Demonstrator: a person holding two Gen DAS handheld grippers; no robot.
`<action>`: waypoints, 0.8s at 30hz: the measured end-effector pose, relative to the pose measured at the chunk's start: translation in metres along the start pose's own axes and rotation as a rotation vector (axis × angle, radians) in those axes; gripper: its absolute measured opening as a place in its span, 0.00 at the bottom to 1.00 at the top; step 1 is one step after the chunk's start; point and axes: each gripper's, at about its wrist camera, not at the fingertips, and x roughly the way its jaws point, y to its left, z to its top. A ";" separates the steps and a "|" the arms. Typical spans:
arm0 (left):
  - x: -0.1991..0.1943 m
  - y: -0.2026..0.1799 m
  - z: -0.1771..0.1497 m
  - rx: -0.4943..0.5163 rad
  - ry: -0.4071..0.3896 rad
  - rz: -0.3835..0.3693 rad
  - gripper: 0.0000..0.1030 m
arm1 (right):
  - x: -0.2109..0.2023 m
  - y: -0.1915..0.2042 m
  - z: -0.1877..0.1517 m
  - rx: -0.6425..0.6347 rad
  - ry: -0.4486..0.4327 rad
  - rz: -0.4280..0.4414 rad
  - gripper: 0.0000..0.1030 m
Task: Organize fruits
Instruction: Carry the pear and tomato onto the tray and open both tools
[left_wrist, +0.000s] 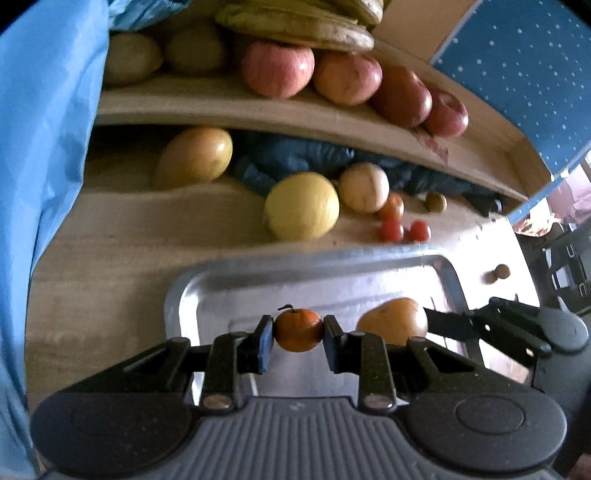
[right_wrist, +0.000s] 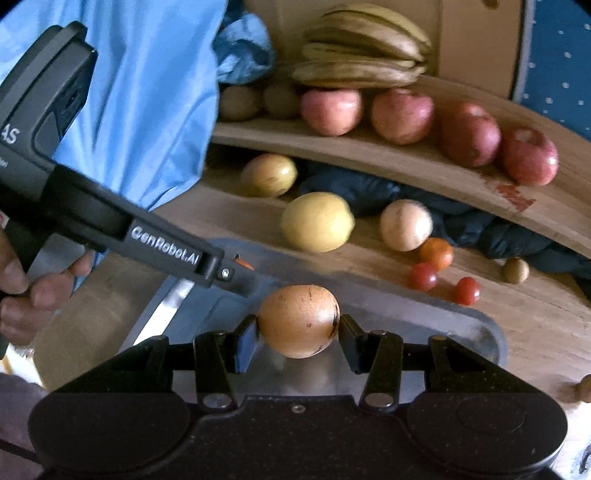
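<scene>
My left gripper (left_wrist: 298, 334) is shut on a small mandarin (left_wrist: 297, 329) with a stem, held above the metal tray (left_wrist: 258, 280). My right gripper (right_wrist: 298, 330) is shut on a speckled orange-brown fruit (right_wrist: 298, 320), over the same tray (right_wrist: 443, 314); that fruit also shows in the left wrist view (left_wrist: 393, 319), with the right gripper's fingers (left_wrist: 447, 325) coming in from the right. The left gripper's body (right_wrist: 110, 218) crosses the right wrist view from the left.
On the wooden table lie a yellow lemon-like fruit (right_wrist: 317, 221), a pale round fruit (right_wrist: 405, 224), a mango (right_wrist: 269, 174), cherry tomatoes (right_wrist: 424, 276) and small brown fruits (right_wrist: 515, 270). A raised wooden shelf (right_wrist: 406, 162) carries red apples (right_wrist: 469, 134), kiwis and bananas (right_wrist: 365, 48). Blue cloth (right_wrist: 147, 92) hangs left.
</scene>
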 end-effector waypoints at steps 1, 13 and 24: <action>-0.002 0.001 -0.004 0.002 0.003 -0.001 0.30 | -0.001 0.003 -0.002 -0.007 0.004 0.009 0.48; -0.020 0.012 -0.041 0.056 0.060 -0.024 0.31 | 0.003 0.029 -0.024 -0.087 0.097 0.138 0.48; -0.018 0.015 -0.053 0.087 0.117 -0.017 0.31 | 0.010 0.036 -0.033 -0.113 0.168 0.199 0.48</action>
